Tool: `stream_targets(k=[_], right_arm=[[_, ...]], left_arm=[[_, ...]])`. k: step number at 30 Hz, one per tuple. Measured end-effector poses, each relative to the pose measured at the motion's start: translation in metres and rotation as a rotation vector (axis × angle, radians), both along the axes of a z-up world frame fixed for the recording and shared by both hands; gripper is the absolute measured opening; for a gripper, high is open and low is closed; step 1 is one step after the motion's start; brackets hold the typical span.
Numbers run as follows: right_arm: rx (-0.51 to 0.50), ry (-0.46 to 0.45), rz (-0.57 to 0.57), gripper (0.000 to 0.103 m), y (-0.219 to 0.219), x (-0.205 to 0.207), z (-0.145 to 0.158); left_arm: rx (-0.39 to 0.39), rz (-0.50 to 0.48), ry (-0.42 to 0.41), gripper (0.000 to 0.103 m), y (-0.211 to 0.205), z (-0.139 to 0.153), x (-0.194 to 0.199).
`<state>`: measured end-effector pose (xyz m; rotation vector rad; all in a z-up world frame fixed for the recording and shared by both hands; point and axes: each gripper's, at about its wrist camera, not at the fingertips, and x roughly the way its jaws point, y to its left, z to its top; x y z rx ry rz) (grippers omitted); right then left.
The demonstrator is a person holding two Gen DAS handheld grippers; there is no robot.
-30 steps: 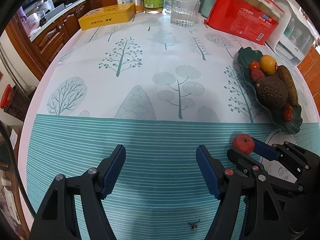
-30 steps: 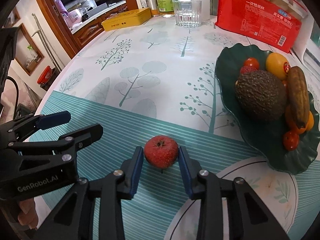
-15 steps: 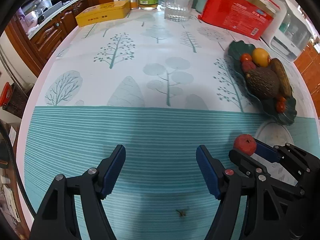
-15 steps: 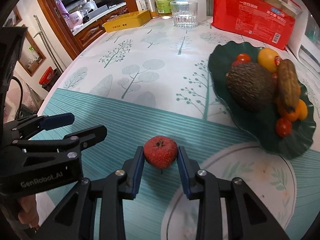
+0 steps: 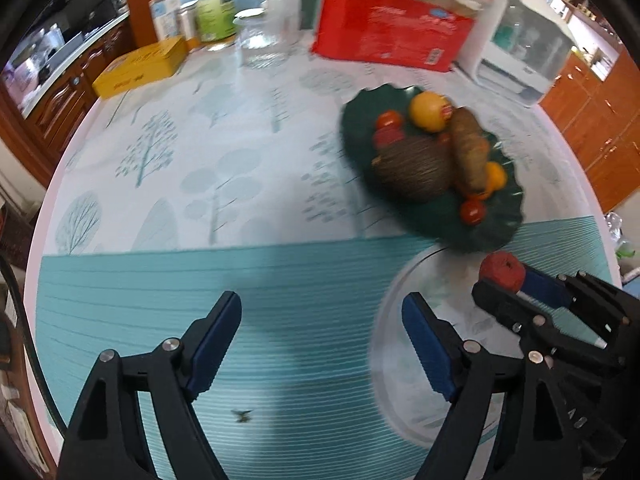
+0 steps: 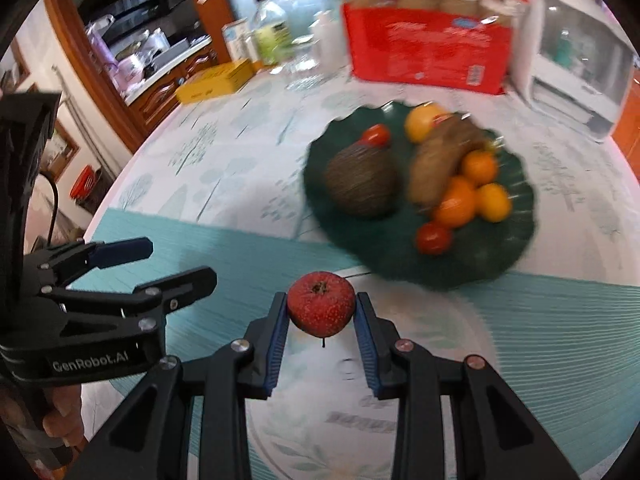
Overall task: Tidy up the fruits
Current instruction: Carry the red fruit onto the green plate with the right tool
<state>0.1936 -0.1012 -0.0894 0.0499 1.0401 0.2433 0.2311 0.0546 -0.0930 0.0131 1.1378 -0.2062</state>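
My right gripper (image 6: 321, 316) is shut on a small red speckled fruit (image 6: 321, 304) and holds it above the table, just short of the dark green leaf-shaped plate (image 6: 516, 240). The plate holds an avocado (image 6: 360, 182), a brown oblong fruit (image 6: 436, 164), oranges and small red fruits. In the left wrist view the red fruit (image 5: 502, 270) sits in the right gripper at the right, near the plate (image 5: 500, 228). My left gripper (image 5: 322, 320) is open and empty over the teal striped cloth.
A white round placemat (image 6: 460, 360) lies under the right gripper. A red box (image 5: 392, 36), a white appliance (image 5: 520, 52), a glass (image 5: 260, 44), bottles and a yellow tin (image 5: 140, 66) stand at the table's far side.
Both grippers have moved right and forward toward the green plate, with the red fruit still held in the right one. The left gripper stays open.
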Motion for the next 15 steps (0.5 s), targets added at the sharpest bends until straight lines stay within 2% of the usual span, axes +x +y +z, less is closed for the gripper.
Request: stream_targets(k=[8,15], right_arm=[[-0.010,-0.083,-0.025,0.033,-0.056,0.021,0.052],[-0.046,-0.145,-0.020,0.033,-0.087,0.059,0.087]], left_arm=[[-0.026,-0.022,-0.071,0.089,-0.049,0.043,0.024],[-0.031,-0.011,-0.173,0.095,-0.077,0.087,0.055]])
